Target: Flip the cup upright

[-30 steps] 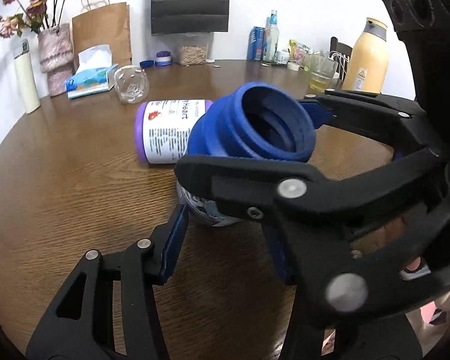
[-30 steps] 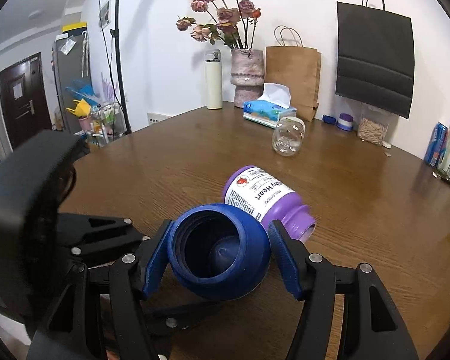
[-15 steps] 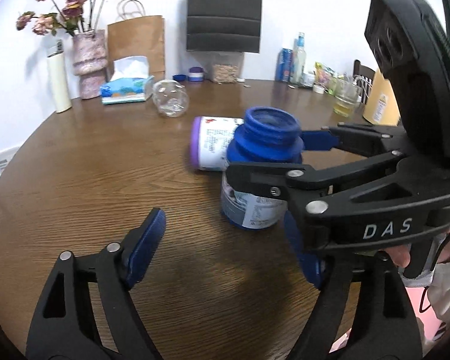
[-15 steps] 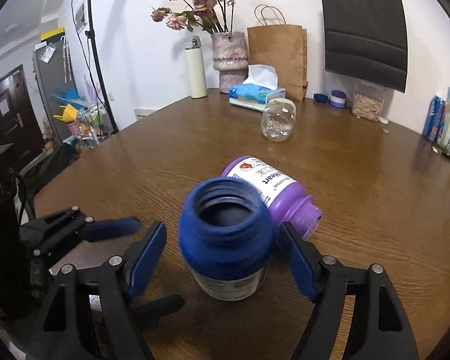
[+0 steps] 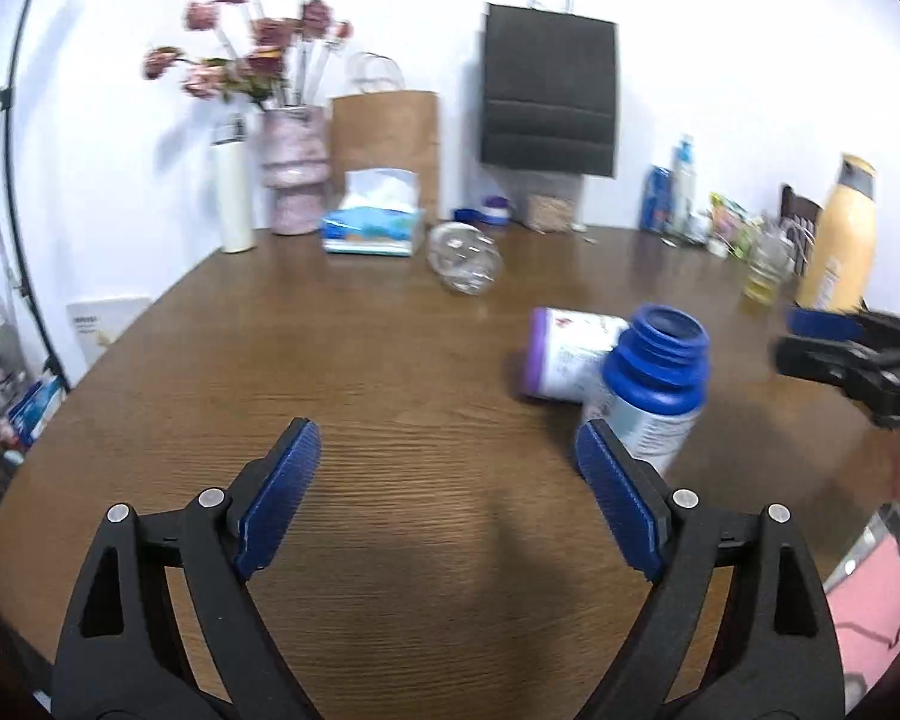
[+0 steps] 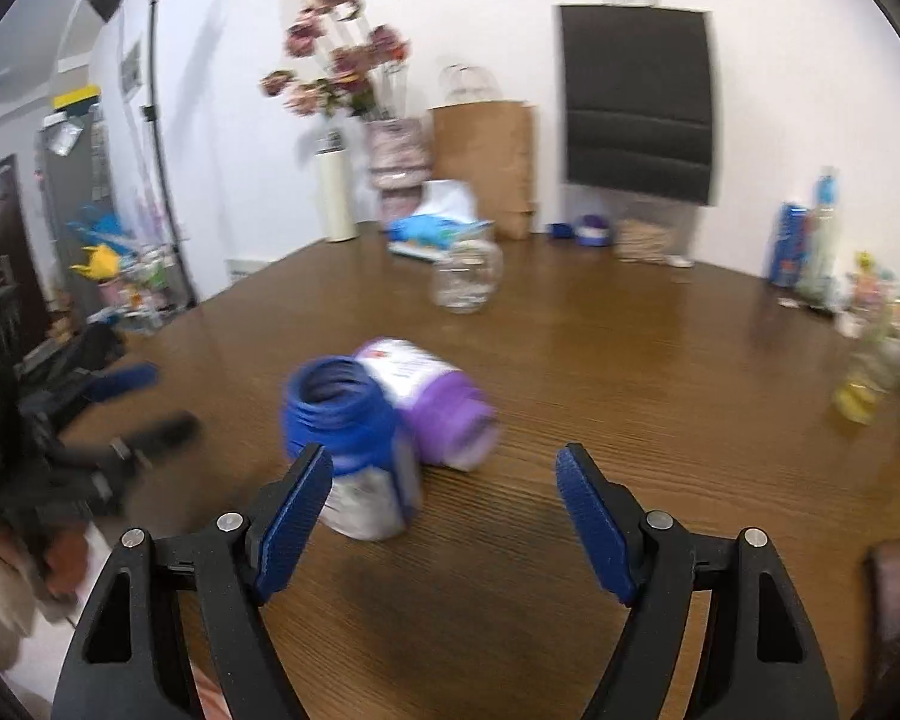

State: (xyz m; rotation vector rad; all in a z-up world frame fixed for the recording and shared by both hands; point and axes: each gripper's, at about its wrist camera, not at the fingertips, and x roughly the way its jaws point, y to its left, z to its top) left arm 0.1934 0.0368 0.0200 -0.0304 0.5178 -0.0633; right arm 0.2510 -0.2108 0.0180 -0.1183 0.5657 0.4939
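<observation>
The blue open-mouthed jar stands upright on the wooden table, mouth up; it also shows in the right wrist view. A purple jar lies on its side right behind it, touching it. A clear glass jar lies on its side farther back. My left gripper is open and empty, the blue jar just beyond its right finger. My right gripper is open and empty, the blue jar by its left finger.
Along the back edge stand a flower vase, a white bottle, a tissue box and paper bags. Bottles, a glass and a yellow bottle crowd the right side.
The right gripper stood the tilted blue jar upright, opened and drew back. The left gripper also pulled back and left. Both views are motion-blurred.
</observation>
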